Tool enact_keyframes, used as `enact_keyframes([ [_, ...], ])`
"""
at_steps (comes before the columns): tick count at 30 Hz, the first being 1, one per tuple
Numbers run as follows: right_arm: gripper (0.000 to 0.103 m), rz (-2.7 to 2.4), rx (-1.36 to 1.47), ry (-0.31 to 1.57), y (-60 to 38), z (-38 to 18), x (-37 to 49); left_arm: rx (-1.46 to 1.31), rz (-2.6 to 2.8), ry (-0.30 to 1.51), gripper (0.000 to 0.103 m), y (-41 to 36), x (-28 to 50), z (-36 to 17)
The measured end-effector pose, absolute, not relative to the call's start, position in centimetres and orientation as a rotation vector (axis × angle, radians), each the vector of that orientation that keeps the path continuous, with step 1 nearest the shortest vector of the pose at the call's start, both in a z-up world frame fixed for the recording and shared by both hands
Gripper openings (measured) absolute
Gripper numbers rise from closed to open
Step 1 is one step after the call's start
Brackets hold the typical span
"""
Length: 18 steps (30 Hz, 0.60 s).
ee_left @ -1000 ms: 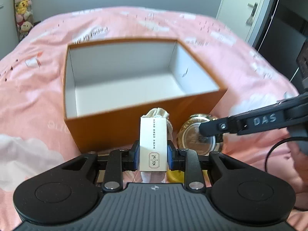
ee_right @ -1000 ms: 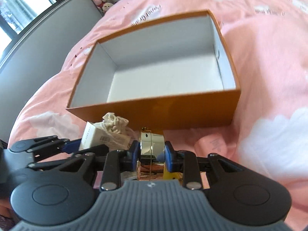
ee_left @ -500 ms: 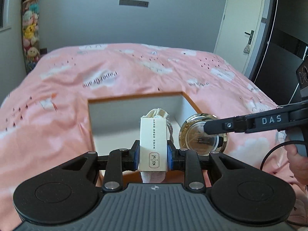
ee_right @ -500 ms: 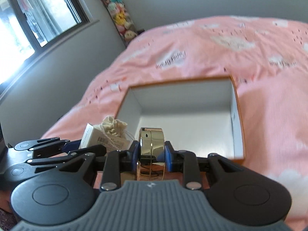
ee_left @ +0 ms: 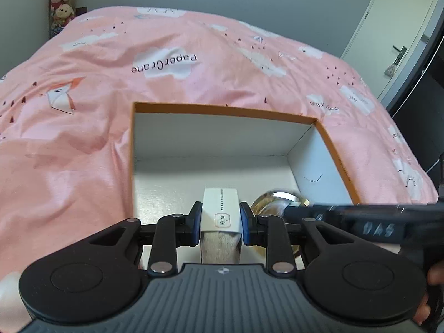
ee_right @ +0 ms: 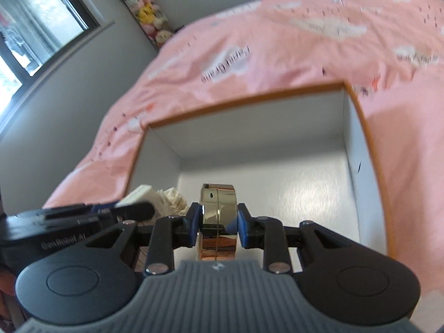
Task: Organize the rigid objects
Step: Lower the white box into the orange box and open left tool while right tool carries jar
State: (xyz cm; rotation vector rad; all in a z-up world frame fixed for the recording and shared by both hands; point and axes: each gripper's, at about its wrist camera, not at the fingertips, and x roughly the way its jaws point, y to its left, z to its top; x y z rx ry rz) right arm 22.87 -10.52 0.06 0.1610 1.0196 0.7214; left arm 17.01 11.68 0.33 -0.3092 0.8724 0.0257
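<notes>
Since the orange box on the pink bedspread shows only a bare white floor in both views, nothing seems to have been put away yet, and the job looks to be at its first delivery: two things are in the air over the opening and both have yet to be set down and let go. Whether more items wait elsewhere on the bed cannot be told from here.

On the left, the left gripper has its jaws drawn in narrow, the blue pads pressing both sides of a small white carton with a beige cloth pouch tucked under it. It tilts down toward the near left part of the box floor, the carton upright between the pads.

To the right, the right gripper is likewise closed tight on a round gold tin, held on edge with its rim pointing forward. It angles down at the middle of the box, just beside the left tool, whose black arm shows at the left of its view. Part of a hand shows behind it.
</notes>
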Motion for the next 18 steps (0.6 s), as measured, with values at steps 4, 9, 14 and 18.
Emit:
enact_keyframes([
  [4, 0.027, 0.702, 0.15, 1.056, -10.2, -2.0, 23.4, -0.265, 0.058, 0.887, 0.03, 10.4, 18.4, -1.0],
  [9, 0.027, 0.69, 0.139, 1.067, -10.5, -3.1, 23.7, -0.336, 0.064, 0.94, 0.03, 10.0, 19.0, -3.8],
  [14, 0.027, 0.686, 0.143, 1.085, -10.8, -4.0, 24.0, -0.351, 0.099, 0.943, 0.03, 9.8, 18.8, -5.5],
  [18, 0.027, 0.677, 0.14, 1.095, -10.8, -4.3, 24.2, -0.327, 0.12, 0.978, 0.031, 9.7, 18.9, -5.6],
])
